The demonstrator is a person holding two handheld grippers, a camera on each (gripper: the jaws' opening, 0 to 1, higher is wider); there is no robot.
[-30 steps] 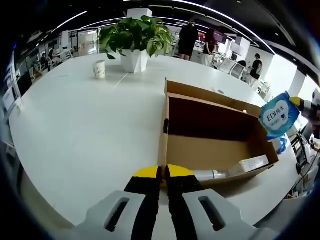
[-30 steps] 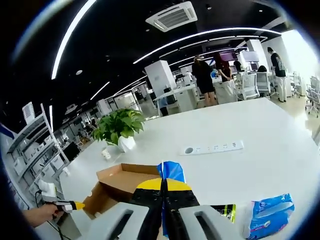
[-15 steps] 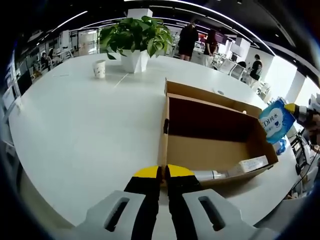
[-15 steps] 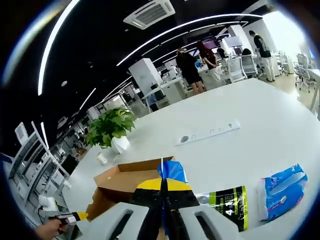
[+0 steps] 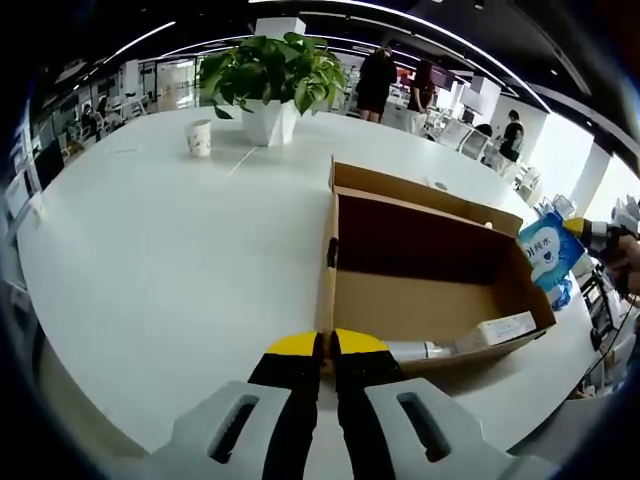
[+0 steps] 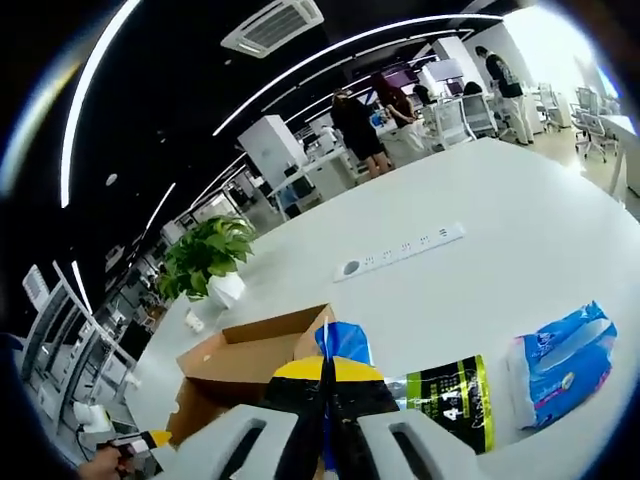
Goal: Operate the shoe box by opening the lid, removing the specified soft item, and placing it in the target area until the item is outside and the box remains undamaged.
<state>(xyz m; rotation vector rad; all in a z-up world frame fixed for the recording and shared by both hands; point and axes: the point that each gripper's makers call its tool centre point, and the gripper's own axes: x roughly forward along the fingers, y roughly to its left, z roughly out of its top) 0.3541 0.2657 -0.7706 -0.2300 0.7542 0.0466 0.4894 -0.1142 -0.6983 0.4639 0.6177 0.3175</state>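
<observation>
The open cardboard shoe box [image 5: 430,300] lies on the white table [image 5: 170,260], with a white tube [image 5: 500,328] and a bottle [image 5: 420,350] inside by its near wall. My left gripper [image 5: 326,345] is shut at the box's near corner, its yellow tips pinching the wall edge. A blue soft wipes pack [image 6: 343,345] hangs outside the box with my right gripper [image 6: 326,372] shut on it. In the left gripper view the same pack [image 5: 545,252] sits past the box's right end. The box [image 6: 250,355] lies below and left of the pack.
On the table lie a dark bottle with a green label [image 6: 445,390], another blue pack [image 6: 560,360] and a power strip [image 6: 400,250]. A potted plant [image 5: 270,80] and paper cup [image 5: 199,138] stand at the far side. People stand beyond the table.
The right gripper has carried the blue pack lower and further from the box's right end. The right view has tipped down towards the table. The left gripper and box have stayed put.
</observation>
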